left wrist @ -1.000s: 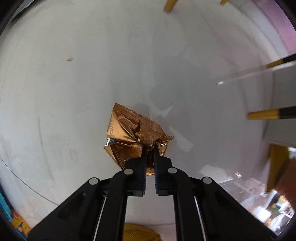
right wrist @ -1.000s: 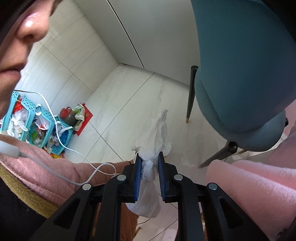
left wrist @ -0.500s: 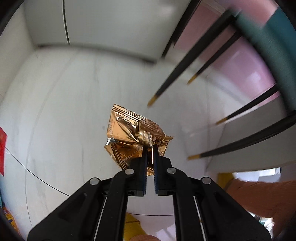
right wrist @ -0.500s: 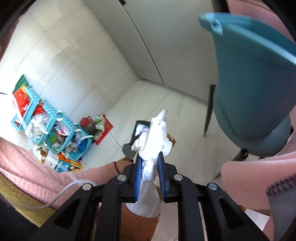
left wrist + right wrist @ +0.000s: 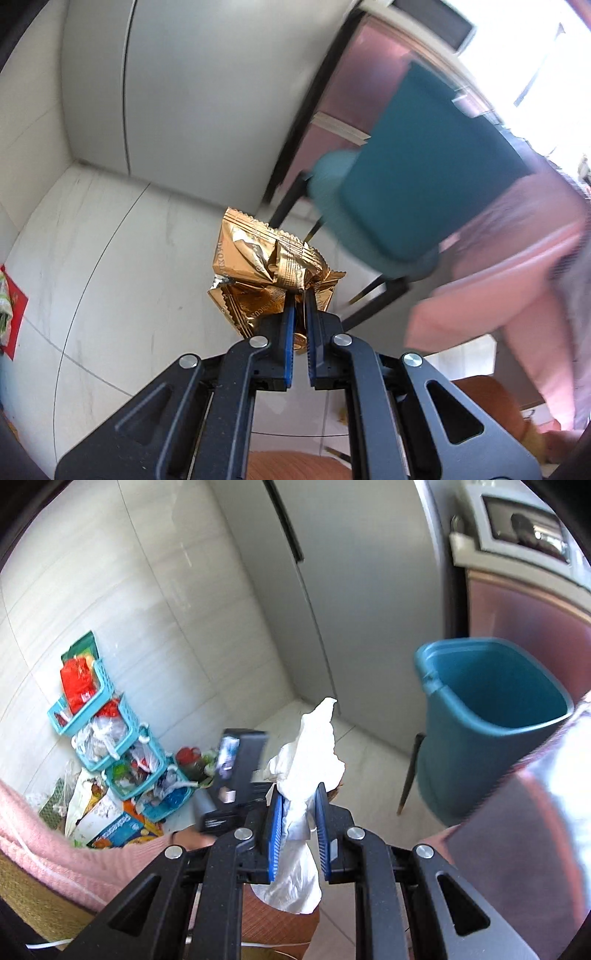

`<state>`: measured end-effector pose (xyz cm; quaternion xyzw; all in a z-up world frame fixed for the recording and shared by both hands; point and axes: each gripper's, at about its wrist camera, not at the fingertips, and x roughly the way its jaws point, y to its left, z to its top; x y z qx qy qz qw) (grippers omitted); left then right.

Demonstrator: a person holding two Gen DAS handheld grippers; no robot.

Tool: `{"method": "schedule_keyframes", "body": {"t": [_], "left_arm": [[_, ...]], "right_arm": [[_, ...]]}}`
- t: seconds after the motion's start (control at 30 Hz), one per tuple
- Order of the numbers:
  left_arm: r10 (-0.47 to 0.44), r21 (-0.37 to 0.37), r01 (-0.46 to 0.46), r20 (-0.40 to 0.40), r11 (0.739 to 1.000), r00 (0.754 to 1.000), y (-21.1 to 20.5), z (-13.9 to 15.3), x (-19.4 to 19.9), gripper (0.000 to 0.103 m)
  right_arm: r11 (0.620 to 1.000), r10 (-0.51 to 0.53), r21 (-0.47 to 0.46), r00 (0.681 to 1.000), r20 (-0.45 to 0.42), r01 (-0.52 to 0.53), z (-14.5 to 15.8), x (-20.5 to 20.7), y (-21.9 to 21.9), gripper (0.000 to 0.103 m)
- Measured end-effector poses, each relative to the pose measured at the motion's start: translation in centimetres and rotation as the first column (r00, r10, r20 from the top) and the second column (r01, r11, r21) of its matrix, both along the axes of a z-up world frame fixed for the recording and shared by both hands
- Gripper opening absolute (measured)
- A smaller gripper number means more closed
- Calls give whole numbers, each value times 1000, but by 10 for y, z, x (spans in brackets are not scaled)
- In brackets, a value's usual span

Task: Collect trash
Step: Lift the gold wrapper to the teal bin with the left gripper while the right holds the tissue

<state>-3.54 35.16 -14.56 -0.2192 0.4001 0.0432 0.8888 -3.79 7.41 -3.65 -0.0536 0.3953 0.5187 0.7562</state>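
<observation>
My left gripper (image 5: 300, 295) is shut on a crumpled gold foil wrapper (image 5: 266, 269) and holds it in the air above the white tiled floor (image 5: 110, 258). My right gripper (image 5: 298, 794) is shut on a crumpled white tissue (image 5: 308, 753), which sticks up past the fingertips and hangs down below them. In the right wrist view the back of the left gripper (image 5: 236, 771) shows just left of the tissue.
A teal chair (image 5: 417, 184) with dark legs stands to the right; it also shows in the right wrist view (image 5: 487, 720). Teal baskets (image 5: 107, 746) full of bags and boxes stand by the left wall. Pink sleeves and clothing (image 5: 517, 295) fill the right side.
Both grippers have risen and tilted up from the floor, each still holding its item. The chair and walls have come into view, and the left gripper now shows beside the tissue.
</observation>
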Motion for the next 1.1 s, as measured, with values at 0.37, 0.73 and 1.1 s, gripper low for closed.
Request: {"method": "schedule_keyframes", "body": {"t": [0.37,0.73,1.1], "left_arm": [[-55,3,56,200,998,978,-53,120,-46,6],[-110,29,107,310,994,944,-88,171,-30,6],[-151,64,138,294,988,944,-162,197,-7,6]], "right_arm": [[985,-135,118,988,74,125,55,32,-62,15],[961,-214,190,976,43,202,75,64,-102,15],[951,-241,210,970,42,227,83,85,-130,15]]}}
